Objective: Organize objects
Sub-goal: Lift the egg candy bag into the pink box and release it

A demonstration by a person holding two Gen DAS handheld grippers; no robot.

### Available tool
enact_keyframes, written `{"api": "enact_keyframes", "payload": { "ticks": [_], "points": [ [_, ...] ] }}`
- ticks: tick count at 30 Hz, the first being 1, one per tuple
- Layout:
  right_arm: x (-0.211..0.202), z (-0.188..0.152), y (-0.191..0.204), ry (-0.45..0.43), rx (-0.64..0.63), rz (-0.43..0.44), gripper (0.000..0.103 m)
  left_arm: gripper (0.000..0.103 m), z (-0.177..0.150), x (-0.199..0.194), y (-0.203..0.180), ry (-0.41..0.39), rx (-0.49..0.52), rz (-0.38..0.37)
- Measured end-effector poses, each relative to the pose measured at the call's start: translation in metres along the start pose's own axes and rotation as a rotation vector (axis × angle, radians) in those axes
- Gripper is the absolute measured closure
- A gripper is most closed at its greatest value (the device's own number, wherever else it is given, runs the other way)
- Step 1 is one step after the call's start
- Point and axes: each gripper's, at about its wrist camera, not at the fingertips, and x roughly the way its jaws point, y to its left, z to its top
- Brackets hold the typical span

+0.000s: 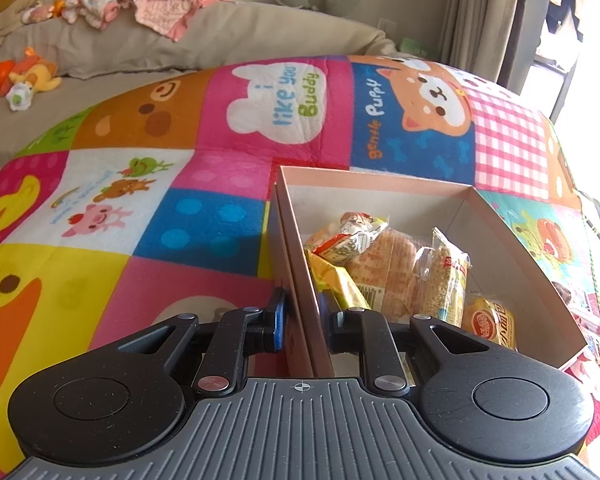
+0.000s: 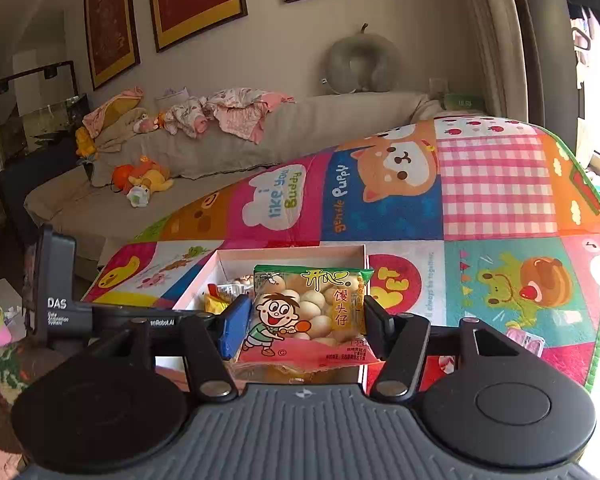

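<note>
A pink cardboard box [image 1: 380, 182] lies on a colourful cartoon play mat [image 1: 140, 200]. It holds several snack packets [image 1: 384, 264]. My left gripper [image 1: 303, 316] is shut on the box's near left wall, one finger outside and one inside. In the right wrist view my right gripper [image 2: 304, 320] is shut on a snack bag [image 2: 308, 316] printed with a cartoon boy and small round buns. It holds the bag above the box [image 2: 292, 254]. The left gripper's body [image 2: 60, 312] shows at the left of that view.
A grey sofa [image 1: 220, 40] with baby clothes and plush toys [image 1: 24, 74] stands behind the mat. A small pink packet [image 2: 526, 340] lies on the mat right of the box. Curtains and a bright window are at the right.
</note>
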Motion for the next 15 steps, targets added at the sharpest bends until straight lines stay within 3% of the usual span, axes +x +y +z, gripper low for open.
{"api": "enact_keyframes", "payload": {
  "ticks": [7,8,9,10,15],
  "points": [
    [0.051,0.029,-0.003,-0.039,0.062,0.0,0.043,0.082,-0.003,0.0,0.001,-0.016,-0.015,-0.004],
    [0.061,0.033,-0.004,-0.05,0.068,-0.004,0.039,0.082,-0.003,0.0,0.001,-0.018,-0.015,-0.005],
    [0.069,0.036,-0.008,-0.047,0.082,-0.012,0.026,0.082,-0.004,0.0,0.001,-0.019,-0.016,-0.007],
    [0.074,0.038,-0.011,-0.043,0.097,-0.021,0.023,0.082,-0.004,0.0,0.002,-0.019,-0.017,-0.011],
    [0.067,0.033,-0.043,-0.025,0.171,-0.076,0.023,0.082,-0.004,0.0,0.005,-0.028,-0.037,-0.027]
  ]
}}
